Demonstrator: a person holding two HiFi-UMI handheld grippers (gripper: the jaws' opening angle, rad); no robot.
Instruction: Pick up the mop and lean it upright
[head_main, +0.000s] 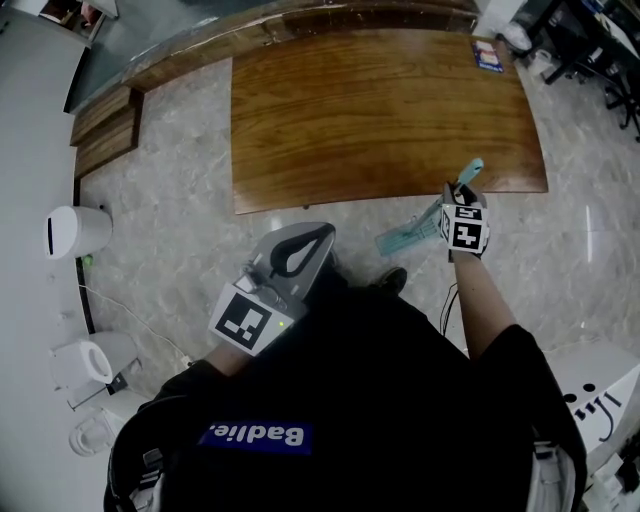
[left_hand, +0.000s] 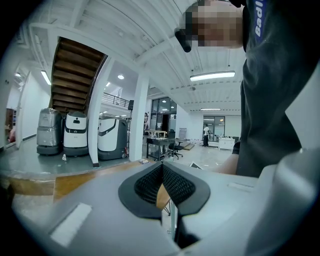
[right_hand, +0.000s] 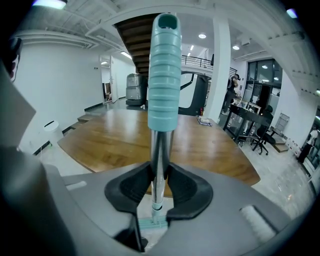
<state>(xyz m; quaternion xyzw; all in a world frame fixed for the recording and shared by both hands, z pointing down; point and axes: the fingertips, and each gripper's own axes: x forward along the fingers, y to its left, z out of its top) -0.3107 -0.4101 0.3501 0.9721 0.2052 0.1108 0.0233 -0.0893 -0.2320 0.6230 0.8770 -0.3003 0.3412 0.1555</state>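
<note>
The mop stands nearly upright in front of me. Its ribbed teal grip (right_hand: 164, 75) tops a metal shaft (right_hand: 159, 150), and the flat teal head (right_hand: 152, 223) lies on the floor below. My right gripper (right_hand: 159, 170) is shut on the shaft just under the grip, with both pads against the metal. From the head view, the mop head (head_main: 405, 236) rests on the marble floor by my foot, and the right gripper (head_main: 462, 198) holds the handle at the table's near edge. My left gripper (left_hand: 161, 167) is shut on nothing, held near my body (head_main: 298, 250).
A large wooden table (head_main: 380, 110) fills the space ahead, with a small booklet (head_main: 487, 54) at its far right corner. A white bin (head_main: 75, 230) stands at the left wall. Cleaning robots (left_hand: 75, 132) and a white pillar (left_hand: 137, 120) stand further off.
</note>
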